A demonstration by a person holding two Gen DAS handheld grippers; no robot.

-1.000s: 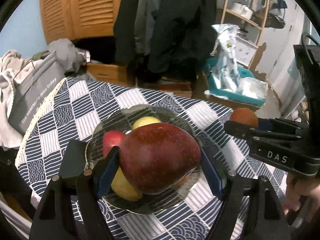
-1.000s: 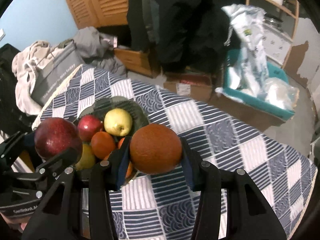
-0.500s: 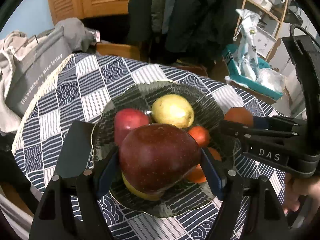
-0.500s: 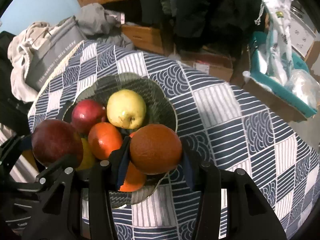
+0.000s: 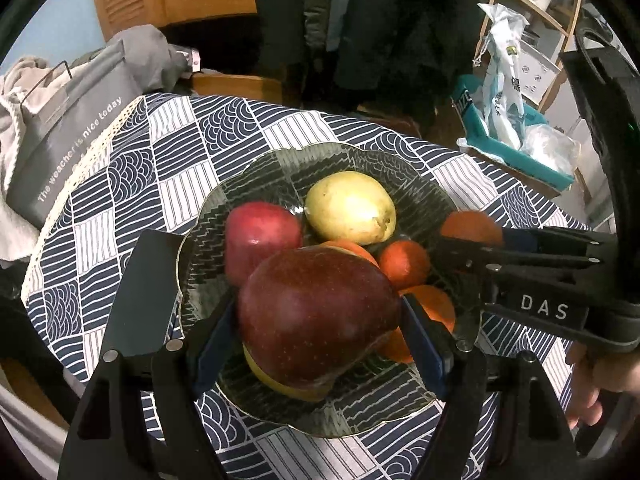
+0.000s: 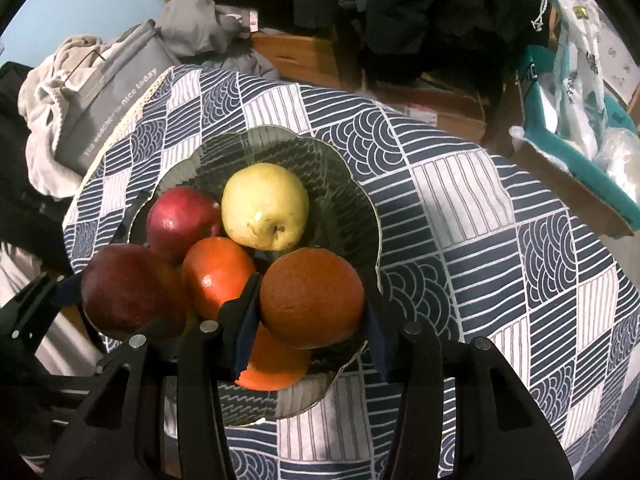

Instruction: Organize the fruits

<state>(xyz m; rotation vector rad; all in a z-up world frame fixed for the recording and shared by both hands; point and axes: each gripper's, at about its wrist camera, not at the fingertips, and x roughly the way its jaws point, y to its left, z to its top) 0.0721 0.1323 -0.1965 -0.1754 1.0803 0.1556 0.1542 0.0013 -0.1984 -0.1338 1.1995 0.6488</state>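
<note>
My left gripper (image 5: 318, 308) is shut on a dark red apple (image 5: 312, 332), held low over the near side of a ribbed glass plate (image 5: 256, 184). On the plate lie a yellow pear (image 5: 350, 208), a red apple (image 5: 260, 236), small oranges (image 5: 404, 264) and a yellow fruit (image 5: 280, 384) under the held apple. My right gripper (image 6: 312, 300) has an orange (image 6: 308, 276) between its pads over the plate's right rim (image 6: 360, 184). Its jaws are starting to open, though the pads still touch the orange. Another orange (image 6: 272, 368) lies beneath it.
The plate sits on a round table with a blue-and-white patterned cloth (image 6: 480, 220). A grey bag (image 5: 68, 132) and clothes crowd its far left edge. Cardboard boxes and a teal crate (image 5: 520, 148) with plastic bags stand on the floor behind. A hand (image 5: 596, 384) holds the right gripper.
Both grippers have come down and forward over the plate with their fruit, so the plate now fills more of each view. Both fruits are still between the pads.
</note>
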